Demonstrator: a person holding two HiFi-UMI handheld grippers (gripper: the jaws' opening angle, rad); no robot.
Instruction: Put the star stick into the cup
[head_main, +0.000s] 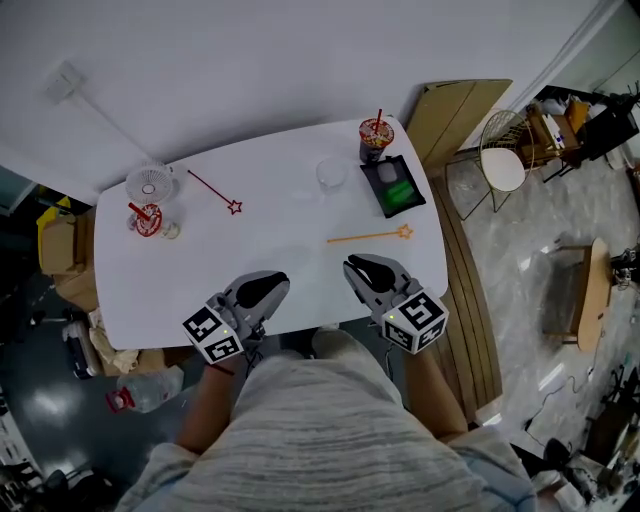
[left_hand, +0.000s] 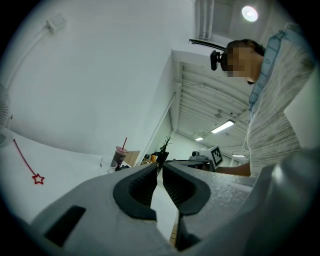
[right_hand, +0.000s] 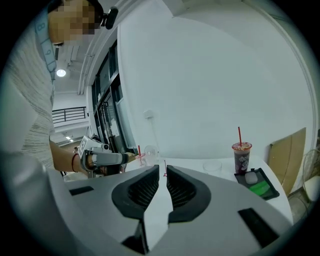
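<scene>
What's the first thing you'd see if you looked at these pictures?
Two big grey grippers with checkered cubes, the left gripper and the right gripper, poke in over the near edge of a white table, both empty. Beyond them lie two star sticks: a red star stick toward the back left and an orange star stick on the right, with a clear cup behind it.

A thin red star stick (head_main: 214, 190) lies flat on the white table (head_main: 290, 265), far left, star end nearer; an orange star stick (head_main: 368, 236) lies flat to the right, star pointing right; the clear cup (head_main: 331, 173) stands upright beyond them, apart from both.
</scene>
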